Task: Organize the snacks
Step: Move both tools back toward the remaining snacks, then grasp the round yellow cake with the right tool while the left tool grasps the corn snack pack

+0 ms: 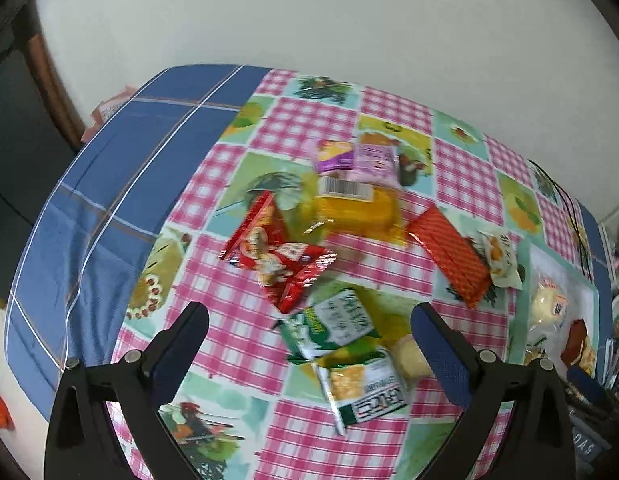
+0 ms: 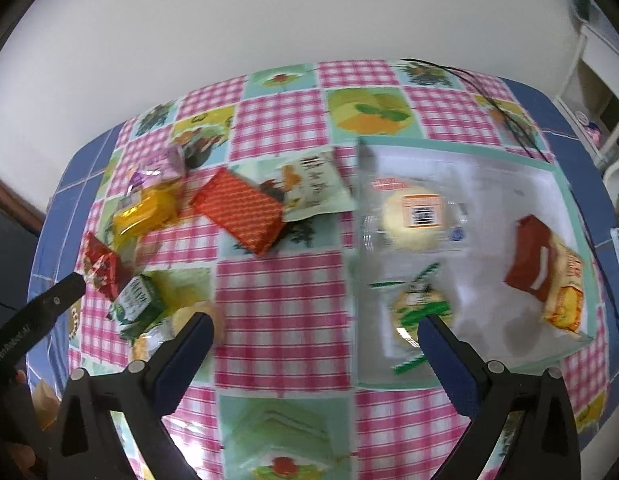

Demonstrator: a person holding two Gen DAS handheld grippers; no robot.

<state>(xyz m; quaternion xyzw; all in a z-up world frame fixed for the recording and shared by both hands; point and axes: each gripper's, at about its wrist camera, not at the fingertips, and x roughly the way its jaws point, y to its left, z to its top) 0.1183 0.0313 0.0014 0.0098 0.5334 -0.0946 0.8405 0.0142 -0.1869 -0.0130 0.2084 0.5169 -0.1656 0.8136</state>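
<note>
Both tools were open and empty: the left tool hovered above the loose snacks, its fingers flanking the green-and-white packet, and the right tool hung over the table beside the white tray. The tray held three snacks; the rest lay scattered left of it. The step in hand appeared to be picking the next packet, which would call for lowering the left tool and closing on it.

Both wrist views look down over the worktop from near; both share the orange packet.
</note>
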